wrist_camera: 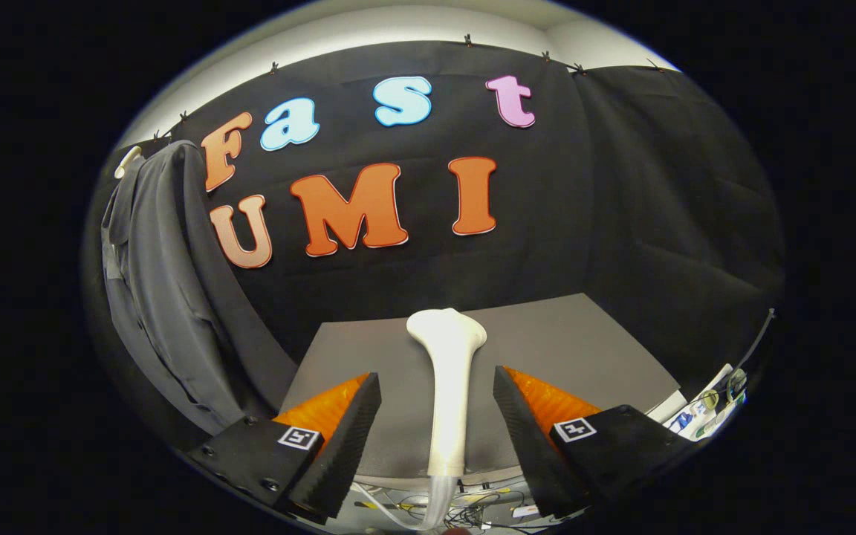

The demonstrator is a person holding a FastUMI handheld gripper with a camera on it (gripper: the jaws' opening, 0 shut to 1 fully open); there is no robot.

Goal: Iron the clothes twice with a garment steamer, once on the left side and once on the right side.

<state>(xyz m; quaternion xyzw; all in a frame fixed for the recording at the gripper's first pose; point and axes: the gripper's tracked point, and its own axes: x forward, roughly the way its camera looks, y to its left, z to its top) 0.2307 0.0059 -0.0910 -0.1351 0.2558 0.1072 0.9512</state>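
Observation:
A white garment steamer [446, 386] lies lengthwise on the grey table [584, 349], its broad head pointing away and its clear hose trailing off the near edge. My gripper [435, 405] is open, its fingers on either side of the steamer's handle with gaps on both sides. A dark grey garment [164, 297] hangs on a white hanger [128, 160] against the booth wall, well to the left of the fingers.
Cables and small items lie below the table's near edge [472, 505]. Some packets and a cable sit off the table's right corner [710, 409]. The black cloth wall closes the back and right.

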